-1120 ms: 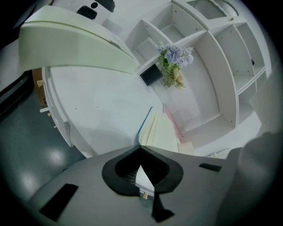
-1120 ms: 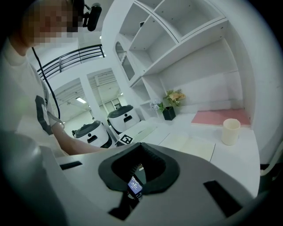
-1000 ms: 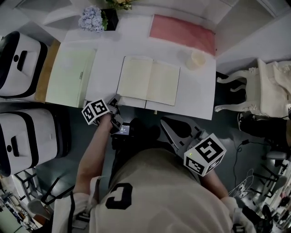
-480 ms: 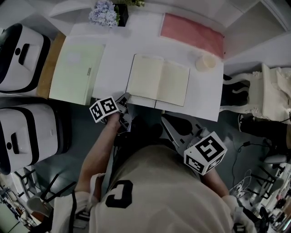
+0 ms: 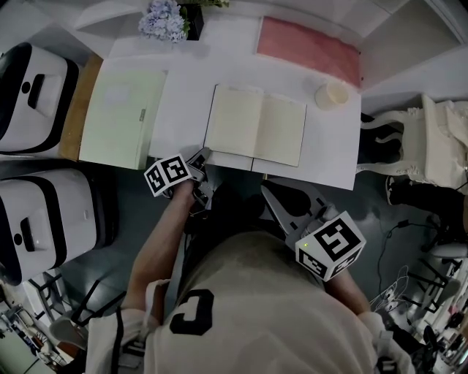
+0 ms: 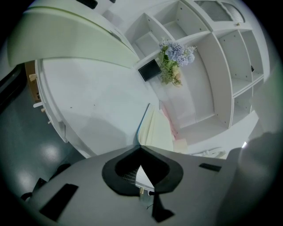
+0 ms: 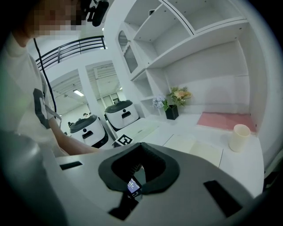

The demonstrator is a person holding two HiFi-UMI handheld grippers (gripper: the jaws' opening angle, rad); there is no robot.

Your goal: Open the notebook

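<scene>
The notebook point(image 5: 256, 124) lies open and flat on the white table point(image 5: 183, 109), showing two blank cream pages. My left gripper point(image 5: 202, 157) sits at the table's near edge, just by the notebook's near left corner, with its jaws shut and nothing in them. In the left gripper view the jaw tips point(image 6: 140, 148) meet, with the notebook's edge point(image 6: 155, 132) right beyond them. My right gripper point(image 5: 267, 193) hangs in front of the table, below its near edge and apart from the notebook. Its tips point(image 7: 141, 145) also meet on nothing, and the notebook point(image 7: 199, 148) lies ahead to the right.
A pale green book point(image 5: 121, 117) lies left of the notebook. A pink cloth point(image 5: 307, 47), a cream cup point(image 5: 333, 95) and a flower pot point(image 5: 164, 20) sit at the back. Two white machines point(image 5: 36, 95) point(image 5: 51, 219) stand on the left, and a white chair point(image 5: 424, 146) on the right.
The head view has shifted slightly. The notebook lies open as before, and both grippers keep nearly the same places beside it.
</scene>
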